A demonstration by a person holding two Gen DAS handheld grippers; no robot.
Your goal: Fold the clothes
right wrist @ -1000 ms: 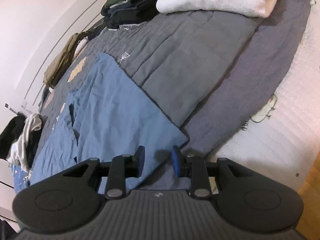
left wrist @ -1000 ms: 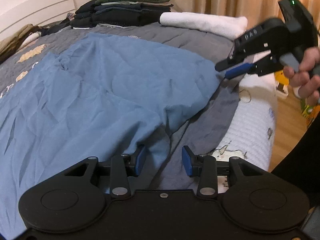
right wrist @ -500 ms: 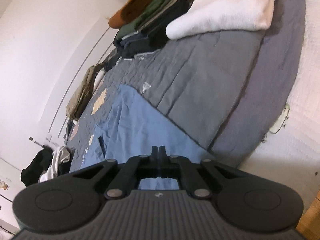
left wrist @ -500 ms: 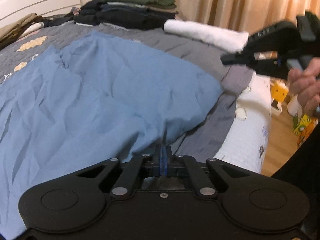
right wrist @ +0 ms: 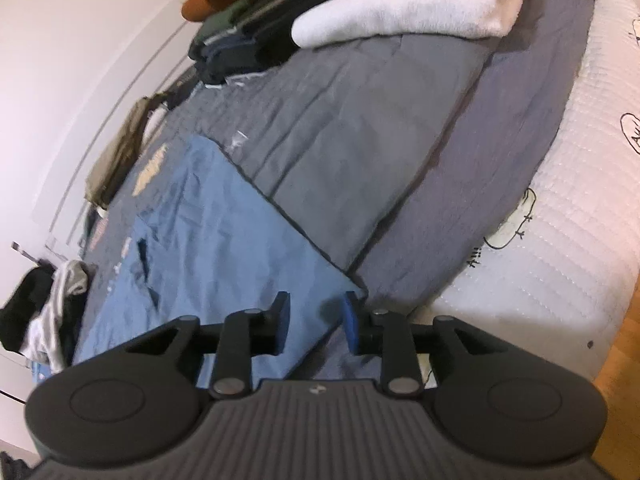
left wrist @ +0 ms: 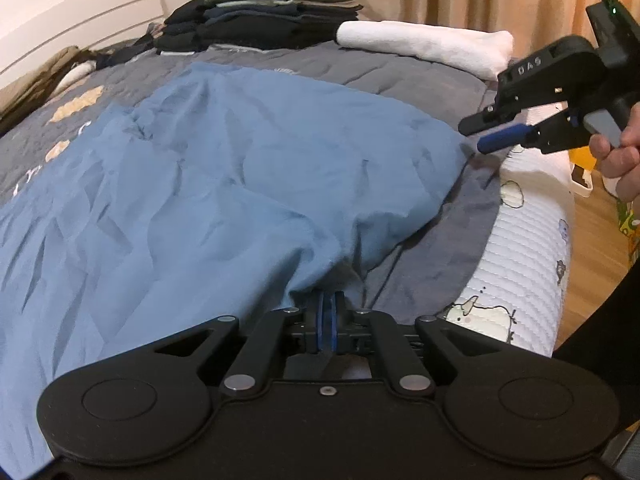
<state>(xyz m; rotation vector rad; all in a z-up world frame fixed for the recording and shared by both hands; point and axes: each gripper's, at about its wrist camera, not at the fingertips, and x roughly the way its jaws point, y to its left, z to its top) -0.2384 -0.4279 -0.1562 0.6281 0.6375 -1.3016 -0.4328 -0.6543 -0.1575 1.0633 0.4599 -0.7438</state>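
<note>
A crumpled blue garment lies spread over the grey quilt on the bed. My left gripper is shut on the garment's near edge, and the cloth bunches up right at its pads. In the left wrist view my right gripper hovers at the garment's far right corner, held by a hand. Its jaws are opening. In the right wrist view the right gripper has that corner of the blue garment lying below the gap, with no pad pressing on it.
A stack of folded dark, green and orange clothes stands at the head of the bed beside a rolled white towel. The white mattress side drops to a wooden floor. Loose clothes are heaped at the far left.
My left gripper went from open to shut on the blue garment's edge. The right jaws were shut half a second ago and now stand apart at the corner.
</note>
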